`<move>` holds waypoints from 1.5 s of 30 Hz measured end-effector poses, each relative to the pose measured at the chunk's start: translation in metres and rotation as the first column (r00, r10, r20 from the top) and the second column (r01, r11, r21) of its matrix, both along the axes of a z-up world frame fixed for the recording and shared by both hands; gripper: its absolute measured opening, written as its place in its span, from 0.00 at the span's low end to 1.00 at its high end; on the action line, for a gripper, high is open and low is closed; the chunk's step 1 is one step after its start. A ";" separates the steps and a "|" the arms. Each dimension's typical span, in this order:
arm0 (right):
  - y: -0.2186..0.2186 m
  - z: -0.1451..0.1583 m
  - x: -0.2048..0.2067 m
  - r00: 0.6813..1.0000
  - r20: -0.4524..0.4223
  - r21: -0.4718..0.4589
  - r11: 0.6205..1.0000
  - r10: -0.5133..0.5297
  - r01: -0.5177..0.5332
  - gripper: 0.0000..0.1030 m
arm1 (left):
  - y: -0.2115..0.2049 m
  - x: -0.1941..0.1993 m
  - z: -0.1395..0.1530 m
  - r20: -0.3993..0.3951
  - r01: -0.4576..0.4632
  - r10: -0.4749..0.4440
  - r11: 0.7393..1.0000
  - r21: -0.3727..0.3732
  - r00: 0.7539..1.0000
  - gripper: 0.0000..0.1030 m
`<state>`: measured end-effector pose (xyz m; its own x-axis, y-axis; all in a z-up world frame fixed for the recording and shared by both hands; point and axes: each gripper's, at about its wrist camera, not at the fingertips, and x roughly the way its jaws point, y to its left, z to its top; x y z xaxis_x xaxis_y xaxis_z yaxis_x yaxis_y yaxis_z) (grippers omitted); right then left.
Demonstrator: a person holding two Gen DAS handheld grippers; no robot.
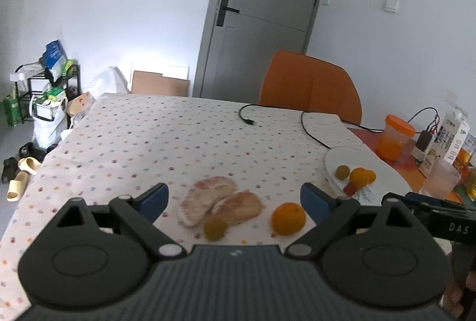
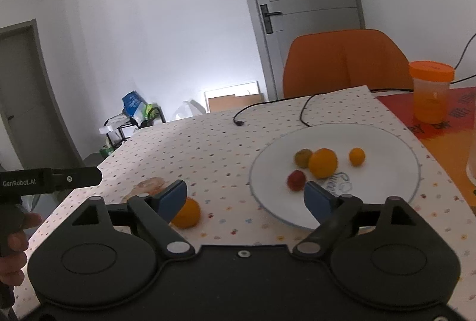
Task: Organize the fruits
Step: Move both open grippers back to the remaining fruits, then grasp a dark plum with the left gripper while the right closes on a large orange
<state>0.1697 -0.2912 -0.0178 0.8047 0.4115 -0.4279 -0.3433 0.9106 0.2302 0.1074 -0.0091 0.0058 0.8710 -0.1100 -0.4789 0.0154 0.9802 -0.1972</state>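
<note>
On the white plate (image 2: 386, 142) I count four fruits already placed — a large orange one (image 2: 322, 163), a small orange one (image 2: 356, 156), a greenish one (image 2: 303, 157) and a red one (image 2: 296, 180); I judge the task partly done. Left of the plate, on the dotted cloth (image 1: 166, 136), an orange (image 1: 288, 218), a green fruit (image 1: 214, 228) and two pale slices (image 1: 220, 203) remain. Left gripper (image 1: 235, 199) and right gripper (image 2: 246, 196) both stand wide and empty. Beyond the plate a black cable (image 1: 309, 127) lies — clear of the route; an orange-lidded jar (image 2: 430, 91) stands further off.
</note>
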 end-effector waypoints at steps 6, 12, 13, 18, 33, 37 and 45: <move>0.017 0.003 0.000 0.999 0.004 -0.002 0.999 0.033 -0.033 0.94 | 0.019 -0.010 -0.001 -0.007 -0.021 0.021 1.000 -0.002 1.000 0.92; 0.032 0.003 -0.002 0.998 -0.001 -0.004 0.998 0.060 -0.060 0.96 | 0.034 -0.020 -0.004 -0.011 -0.035 0.034 0.999 -0.010 0.999 0.92; 0.034 0.003 -0.003 0.998 -0.002 -0.004 0.998 0.065 -0.065 0.97 | 0.036 -0.021 -0.005 -0.011 -0.036 0.036 0.999 -0.013 0.999 0.92; 0.042 0.005 -0.008 0.996 0.000 -0.014 0.996 0.088 -0.088 1.00 | 0.047 -0.027 -0.008 -0.018 -0.046 0.046 0.999 -0.028 0.999 0.92; 0.059 0.000 -0.015 0.987 -0.042 -0.025 0.987 0.158 -0.159 1.00 | 0.071 -0.045 -0.036 -0.045 -0.101 0.099 0.994 -0.045 0.994 0.89; 0.063 -0.006 -0.013 0.982 -0.057 -0.013 0.983 0.182 -0.183 1.00 | 0.073 -0.042 -0.045 -0.062 -0.091 0.087 0.994 -0.063 0.994 0.81; 0.071 -0.017 -0.006 0.979 -0.082 -0.028 0.982 0.186 -0.189 1.00 | 0.075 -0.033 -0.057 -0.089 -0.102 0.095 0.991 -0.085 0.992 0.51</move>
<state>0.1640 -0.2204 -0.0348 0.6779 0.5354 -0.5038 -0.4906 0.8399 0.2323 0.0746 0.0657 -0.0512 0.8366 -0.0712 -0.5431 -0.1007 0.9546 -0.2803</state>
